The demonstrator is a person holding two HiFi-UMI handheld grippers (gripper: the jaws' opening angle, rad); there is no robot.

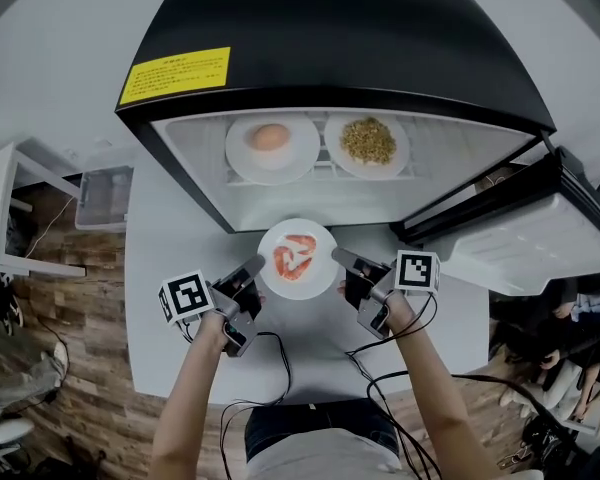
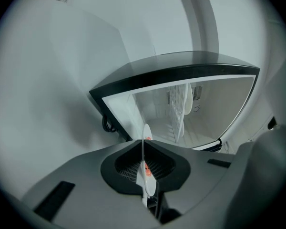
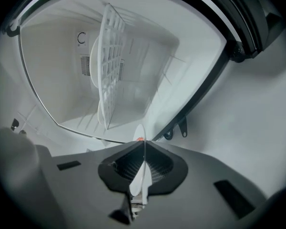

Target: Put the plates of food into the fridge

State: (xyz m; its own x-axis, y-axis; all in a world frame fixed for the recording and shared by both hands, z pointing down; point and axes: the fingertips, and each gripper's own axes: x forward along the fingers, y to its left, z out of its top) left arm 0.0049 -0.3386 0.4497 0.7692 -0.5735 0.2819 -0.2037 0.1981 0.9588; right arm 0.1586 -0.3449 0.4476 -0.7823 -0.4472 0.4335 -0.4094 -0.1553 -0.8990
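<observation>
Plate of pink food (image 1: pixel 297 258) is at frame centre, just before the open fridge (image 1: pixel 180 168). My left gripper (image 1: pixel 252 266) and right gripper (image 1: pixel 342 260) are clamped on its opposite rims. I judge uneven hands could tilt it, spilling food.

Plate (image 1: pixel 298 226) before fridge (image 1: pixel 330 28), 2 inside.

Both gripper views show the plate (image 2: pixel 149 185) edge-on, its food an orange speck. The fridge door (image 1: pixel 525 243) runs off the head view's right edge; food on the left shelf plate (image 1: pixel 240 160) and right shelf plate (image 1: pixel 396 160) is too small to name
</observation>
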